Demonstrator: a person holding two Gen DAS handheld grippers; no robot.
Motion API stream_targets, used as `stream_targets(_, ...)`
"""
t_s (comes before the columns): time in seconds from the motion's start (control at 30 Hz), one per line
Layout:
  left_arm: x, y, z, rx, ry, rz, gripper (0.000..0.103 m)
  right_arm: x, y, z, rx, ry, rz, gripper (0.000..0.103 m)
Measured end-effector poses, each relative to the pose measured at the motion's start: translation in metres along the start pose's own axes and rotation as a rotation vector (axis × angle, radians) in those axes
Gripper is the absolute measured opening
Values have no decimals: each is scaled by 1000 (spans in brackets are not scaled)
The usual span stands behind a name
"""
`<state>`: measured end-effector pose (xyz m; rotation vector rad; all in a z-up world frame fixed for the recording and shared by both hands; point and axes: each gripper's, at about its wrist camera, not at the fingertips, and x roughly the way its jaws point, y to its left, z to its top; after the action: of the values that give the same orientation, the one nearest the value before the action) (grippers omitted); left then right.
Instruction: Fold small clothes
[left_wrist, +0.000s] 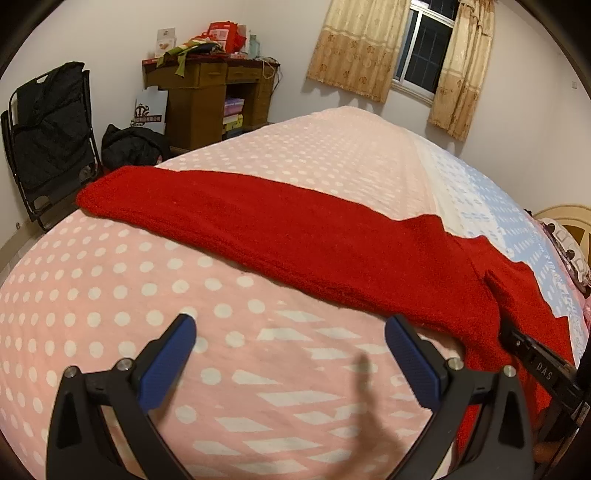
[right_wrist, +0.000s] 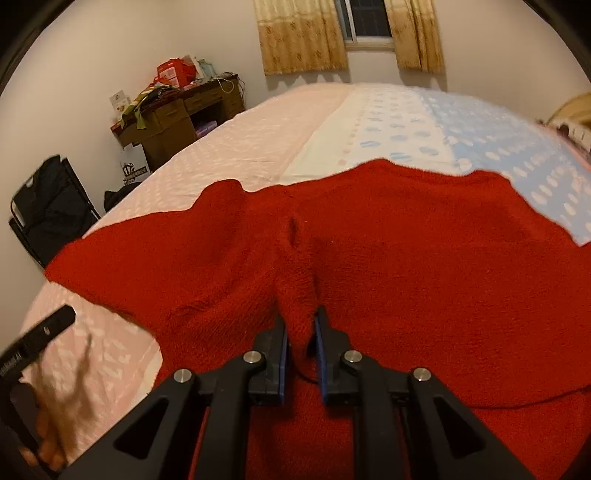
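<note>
A red knitted garment (left_wrist: 295, 236) lies across the bed, one long folded part stretching left. My left gripper (left_wrist: 290, 325) is open and empty, just in front of the garment's near edge, above the pink dotted blanket (left_wrist: 110, 295). My right gripper (right_wrist: 300, 325) is shut on a pinched ridge of the red garment (right_wrist: 424, 258), which fills most of the right wrist view. The right gripper's body shows at the right edge of the left wrist view (left_wrist: 543, 369), resting on the red cloth.
The bed cover turns white and light blue (left_wrist: 480, 192) at the far right. A wooden desk (left_wrist: 207, 96) with clutter, a black folding chair (left_wrist: 48, 136) and a dark bag (left_wrist: 133, 146) stand beyond the bed's left edge. A curtained window (left_wrist: 424, 48) is behind.
</note>
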<state>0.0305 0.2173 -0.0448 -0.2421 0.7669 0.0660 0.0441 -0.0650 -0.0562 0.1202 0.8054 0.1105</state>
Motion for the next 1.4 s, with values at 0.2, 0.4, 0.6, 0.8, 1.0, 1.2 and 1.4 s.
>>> stream_targets(0.2,4,-7,-2,22,11,22,103,-15,12,0,45,-9,244,46)
stream_targets(0.4,5,-5,-1,6,8,2,103,-50,15,-3,74,-103,275,46)
stream_targets(0.6,-15,21,10,-72,-71,38,103,-51,-5,-25,77,-142,78,46)
stream_targets(0.8,-13,86,58,-227,-144,116,103,-35,-16,-33,117,-98,89,46)
stream_targets(1.0,31,156,80,-508,-61,127,87,-33,-14,-37,101,-96,86,46)
stream_targets(1.2,49,160,79,-538,-60,109,43,-31,-13,-36,90,-94,77,46)
stream_targets(1.4,52,143,90,-451,-73,86,12,-30,-12,-36,92,-89,79,46)
